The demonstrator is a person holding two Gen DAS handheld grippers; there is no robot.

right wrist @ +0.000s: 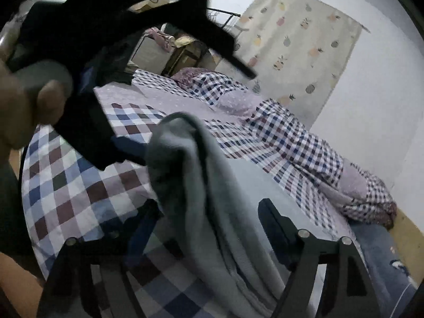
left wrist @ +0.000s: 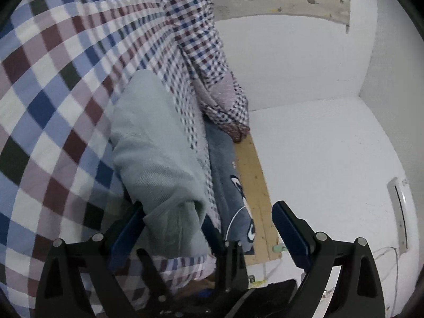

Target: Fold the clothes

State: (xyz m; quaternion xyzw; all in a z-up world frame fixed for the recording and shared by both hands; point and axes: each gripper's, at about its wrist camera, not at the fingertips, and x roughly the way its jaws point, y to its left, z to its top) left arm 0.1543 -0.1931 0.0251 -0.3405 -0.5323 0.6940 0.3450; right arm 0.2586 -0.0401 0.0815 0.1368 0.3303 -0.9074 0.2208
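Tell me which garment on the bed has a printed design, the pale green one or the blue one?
The blue garment, lying at the bed's edge beside the wooden floor strip, carries a white print. The pale green garment is plain and lies between the left gripper fingers.

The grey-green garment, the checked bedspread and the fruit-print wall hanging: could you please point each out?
grey-green garment [left wrist: 159,145]: left wrist view, middle of the fabric.
checked bedspread [right wrist: 71,190]: right wrist view, large-check area at left.
fruit-print wall hanging [right wrist: 299,47]: right wrist view, its centre.
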